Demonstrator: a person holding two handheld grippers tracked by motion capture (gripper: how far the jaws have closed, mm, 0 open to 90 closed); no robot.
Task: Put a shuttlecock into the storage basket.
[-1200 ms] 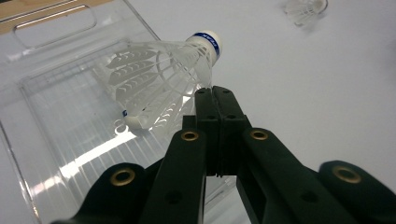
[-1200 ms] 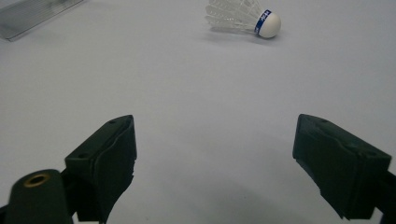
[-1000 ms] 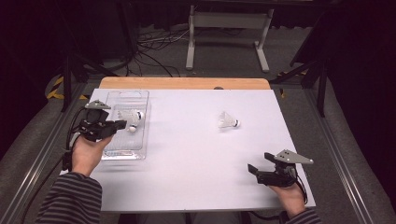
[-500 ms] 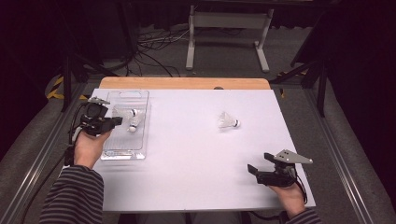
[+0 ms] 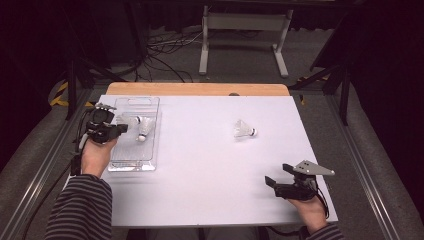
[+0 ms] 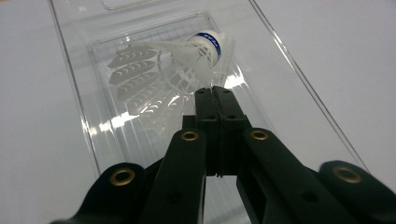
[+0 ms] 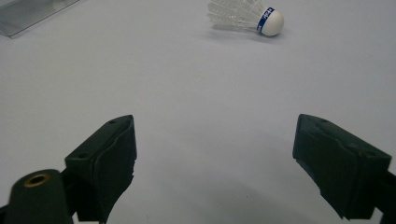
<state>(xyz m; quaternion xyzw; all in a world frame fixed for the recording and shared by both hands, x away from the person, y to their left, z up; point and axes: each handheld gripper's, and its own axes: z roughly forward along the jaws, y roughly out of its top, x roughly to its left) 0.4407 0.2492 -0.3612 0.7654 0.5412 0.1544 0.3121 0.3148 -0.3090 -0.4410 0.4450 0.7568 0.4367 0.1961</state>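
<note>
A white shuttlecock (image 5: 144, 129) with a blue band lies on its side in a clear plastic tray (image 5: 135, 165) at the table's left. My left gripper (image 5: 122, 129) hovers over the tray's left rim, shut with nothing between its jaws. In the left gripper view its closed tips (image 6: 215, 93) stop just short of the shuttlecock's (image 6: 187, 60) feather skirt, above the tray (image 6: 70, 70). A second shuttlecock (image 5: 245, 130) lies on the bare white table at centre right. My right gripper (image 5: 270, 181) stands open near the front right corner, with that shuttlecock (image 7: 245, 16) well ahead of its jaws (image 7: 215, 130).
The white table top (image 5: 210, 170) ends in a wooden strip (image 5: 200, 89) at the far side. Beyond it are a metal stand (image 5: 245, 30) and cables on the dark floor. Metal rails run along both sides of the table.
My left gripper has drawn back a little to the left, away from the shuttlecock in the tray. The right hand and both shuttlecocks have stayed put.
</note>
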